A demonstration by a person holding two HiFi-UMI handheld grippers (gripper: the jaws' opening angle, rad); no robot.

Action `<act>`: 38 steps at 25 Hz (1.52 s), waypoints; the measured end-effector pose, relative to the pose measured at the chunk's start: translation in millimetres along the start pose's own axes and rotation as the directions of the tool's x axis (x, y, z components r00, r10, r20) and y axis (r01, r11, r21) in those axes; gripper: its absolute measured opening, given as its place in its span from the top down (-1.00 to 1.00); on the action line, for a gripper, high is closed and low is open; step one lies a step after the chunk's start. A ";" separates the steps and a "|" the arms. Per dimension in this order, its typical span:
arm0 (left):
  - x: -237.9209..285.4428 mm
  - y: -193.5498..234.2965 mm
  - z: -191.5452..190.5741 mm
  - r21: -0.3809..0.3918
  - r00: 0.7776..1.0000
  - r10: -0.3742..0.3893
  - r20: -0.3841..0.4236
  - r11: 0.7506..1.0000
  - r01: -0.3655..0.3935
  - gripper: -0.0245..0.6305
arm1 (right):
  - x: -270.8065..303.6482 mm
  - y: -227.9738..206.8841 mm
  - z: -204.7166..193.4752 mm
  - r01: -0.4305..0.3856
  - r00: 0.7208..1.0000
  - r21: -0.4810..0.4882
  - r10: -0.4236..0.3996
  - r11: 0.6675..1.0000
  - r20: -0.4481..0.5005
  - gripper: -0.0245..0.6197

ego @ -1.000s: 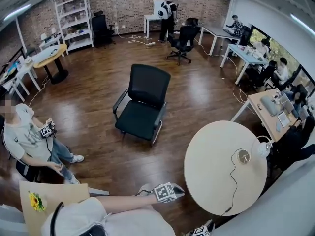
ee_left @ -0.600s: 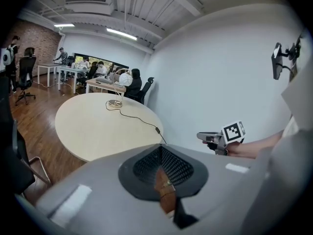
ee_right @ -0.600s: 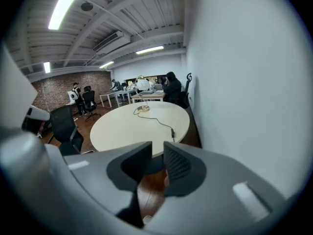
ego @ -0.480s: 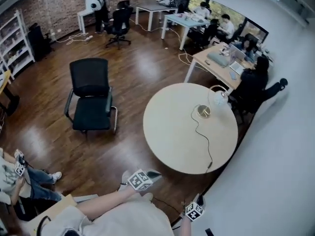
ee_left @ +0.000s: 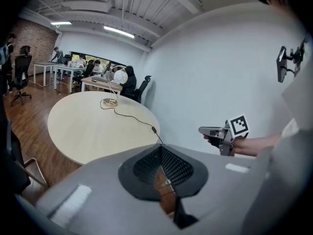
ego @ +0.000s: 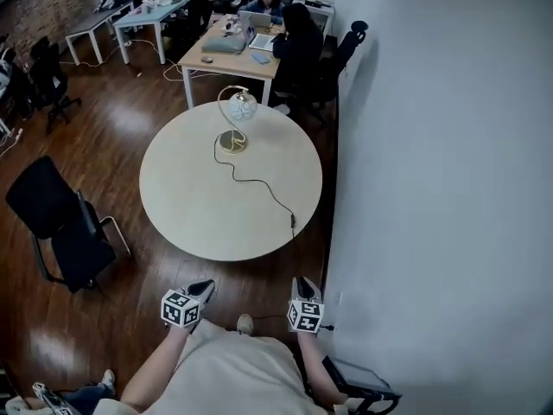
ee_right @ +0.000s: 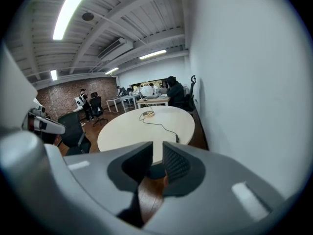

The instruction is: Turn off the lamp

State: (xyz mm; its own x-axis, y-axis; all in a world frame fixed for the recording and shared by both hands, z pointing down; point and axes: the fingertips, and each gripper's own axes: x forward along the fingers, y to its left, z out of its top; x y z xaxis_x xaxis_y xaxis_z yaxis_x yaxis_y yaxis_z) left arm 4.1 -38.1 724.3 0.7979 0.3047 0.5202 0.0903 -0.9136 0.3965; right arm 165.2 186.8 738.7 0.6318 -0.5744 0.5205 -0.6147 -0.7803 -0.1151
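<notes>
Since a moment ago: the round table (ego: 203,210), which sat off to the right, now lies straight ahead of both tongs. The right gripper (ego: 302,284), then barely in at the bottom edge, has come up level with the left gripper (ego: 206,288). Its jaws have just been closing, with nothing between them.

Head view, lamp: the lamp (ego: 240,108) stands upright on the far side of the table, a globe shade over a round brass base. It is well apart from both tongs, which hang off the table's near edge over the wood floor (ego: 130,318).

Head view, cord: the cord (ego: 259,187) runs from the base toward the near right, to an inline switch (ego: 292,220) close to the table's edge, on the right gripper's side.

Head view, tongs: they sit side by side, both pointing at the table, the right one just beside the white wall (ego: 432,188). Neither touches anything.

Left gripper view, lamp: the lamp (ee_left: 119,76) is far across the table (ee_left: 88,129), left of the jaws' line.

Left gripper view, tongs: the left gripper (ee_left: 160,150) has its pads meeting at the tips and holds nothing. The right gripper (ee_left: 208,130) shows to the right, held in a hand against the wall.

Right gripper view, lamp: the lamp (ee_right: 146,90) is at the far end of the table (ee_right: 129,131), nearly straight ahead.

Right gripper view, tongs: the right gripper (ee_right: 156,148) stands a narrow gap apart. Only table edge and floor show through, and nothing is gripped.
</notes>
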 end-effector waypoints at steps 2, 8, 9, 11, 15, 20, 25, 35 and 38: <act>1.8 0.8 5.4 0.010 1.000 -0.002 0.006 1.000 0.002 0.91 | 0.2 2.8 6.0 -0.012 1.000 0.003 0.012 1.000 0.012 0.73; 4.9 5.5 20.3 0.026 1.000 0.002 0.016 1.000 -0.002 0.91 | 8.7 16.8 22.5 -0.061 0.998 -0.030 0.062 0.998 0.030 0.73; 4.5 3.9 18.8 0.024 1.000 0.000 0.011 1.000 0.000 0.91 | 6.9 19.1 21.1 -0.067 0.997 -0.039 0.068 0.997 0.024 0.73; 6.7 0.4 16.1 0.023 1.000 -0.006 0.005 1.000 0.006 0.91 | 4.3 21.9 20.6 -0.078 0.997 -0.072 0.079 0.994 0.020 0.73; 17.5 0.8 17.1 0.033 1.000 -0.014 0.003 0.999 0.014 0.91 | 10.9 29.9 26.6 -0.104 0.994 -0.137 0.108 0.985 0.023 0.73; 18.2 -3.0 10.2 0.033 0.999 -0.031 -0.027 0.999 0.032 0.91 | 15.6 35.9 14.2 -0.119 0.993 -0.139 0.116 0.983 -0.023 0.74; 19.4 -9.1 12.3 0.039 0.998 -0.047 -0.040 0.998 0.048 0.91 | 15.5 31.7 22.2 -0.107 0.993 -0.183 0.096 0.977 -0.064 0.75; 17.7 -12.2 12.4 0.044 0.997 -0.060 -0.056 0.997 0.062 0.91 | 16.4 33.5 21.8 -0.070 0.995 -0.217 0.054 0.974 -0.082 0.91; 17.8 -11.5 10.2 0.041 0.997 -0.059 -0.057 0.997 0.061 0.91 | 17.5 34.7 17.5 -0.073 0.995 -0.227 0.054 0.971 -0.090 0.92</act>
State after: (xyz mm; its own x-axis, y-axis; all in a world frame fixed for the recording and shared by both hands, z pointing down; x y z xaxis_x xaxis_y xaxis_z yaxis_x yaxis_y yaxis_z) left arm 23.4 -24.9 721.3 0.7560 0.3729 0.5380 0.1633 -0.9033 0.3966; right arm 163.2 145.4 729.0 0.5529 -0.5909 0.5874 -0.7503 -0.6597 0.0426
